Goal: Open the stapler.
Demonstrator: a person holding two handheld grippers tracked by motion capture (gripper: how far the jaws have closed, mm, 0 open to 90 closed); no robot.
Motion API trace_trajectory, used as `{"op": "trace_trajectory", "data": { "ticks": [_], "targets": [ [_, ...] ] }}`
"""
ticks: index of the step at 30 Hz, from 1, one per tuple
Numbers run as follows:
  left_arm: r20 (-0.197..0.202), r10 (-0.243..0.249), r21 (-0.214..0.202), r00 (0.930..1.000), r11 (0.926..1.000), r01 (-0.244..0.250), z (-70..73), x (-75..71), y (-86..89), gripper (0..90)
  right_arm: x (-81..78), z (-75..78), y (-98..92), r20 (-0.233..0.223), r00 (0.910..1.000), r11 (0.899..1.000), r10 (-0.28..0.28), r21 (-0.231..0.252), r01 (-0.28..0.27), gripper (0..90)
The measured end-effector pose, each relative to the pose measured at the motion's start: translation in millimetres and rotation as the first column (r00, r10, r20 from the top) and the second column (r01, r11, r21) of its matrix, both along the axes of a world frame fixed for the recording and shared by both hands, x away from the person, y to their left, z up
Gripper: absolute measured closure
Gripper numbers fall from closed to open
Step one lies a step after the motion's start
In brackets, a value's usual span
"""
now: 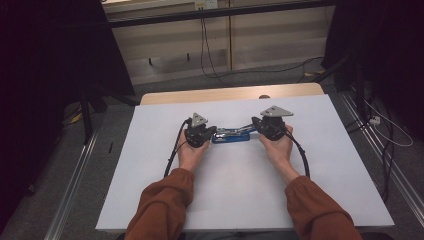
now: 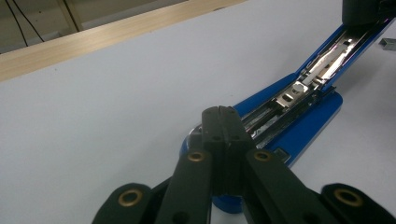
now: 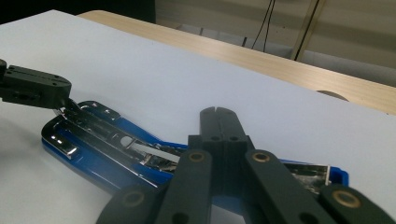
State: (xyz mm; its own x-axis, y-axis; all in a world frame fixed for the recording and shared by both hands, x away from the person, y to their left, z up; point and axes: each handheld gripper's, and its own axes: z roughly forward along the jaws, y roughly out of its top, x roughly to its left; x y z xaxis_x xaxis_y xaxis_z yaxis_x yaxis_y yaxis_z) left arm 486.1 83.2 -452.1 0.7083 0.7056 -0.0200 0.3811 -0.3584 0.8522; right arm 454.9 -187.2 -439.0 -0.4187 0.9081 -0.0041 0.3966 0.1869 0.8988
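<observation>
The blue stapler (image 1: 231,135) lay open near the middle of the white sheet (image 1: 320,165), between the two grippers, and much of it was hidden. In the high view the black heads covered both its ends. In the left gripper view the closed jaws stood over its near end, and its lid (image 2: 343,46) ran up to the top right corner, where the other gripper's dark tip cut it off. The left gripper (image 2: 222,122) had its jaws pressed together with nothing seen between them; whether the tip touched the stapler could not be told. The right gripper (image 3: 218,123) was likewise clenched, its jaws masking the middle of the lid under them. In that view the left gripper's tip (image 3: 35,87) met the metal end of the stapler's base (image 3: 84,140). A small grey thing (image 2: 387,44) at the right edge of the left gripper view was too cropped to name. The sheet covered a pale wood table (image 1: 225,94). Behind it cables (image 1: 205,45) hung down a light wall, and dark curtains (image 1: 50,60) closed both sides
</observation>
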Motion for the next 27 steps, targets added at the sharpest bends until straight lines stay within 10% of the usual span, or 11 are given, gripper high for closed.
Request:
{"op": "trace_trajectory", "data": {
  "ticks": [27],
  "targets": [
    [0.019,0.005,-0.007,0.9998,1.0,-0.005,-2.0,-1.5,-1.4,90.0,-1.4,-11.2,-16.2,-0.033,0.9987,0.999,-0.04,-0.023,0.039,90.0]
  ]
}}
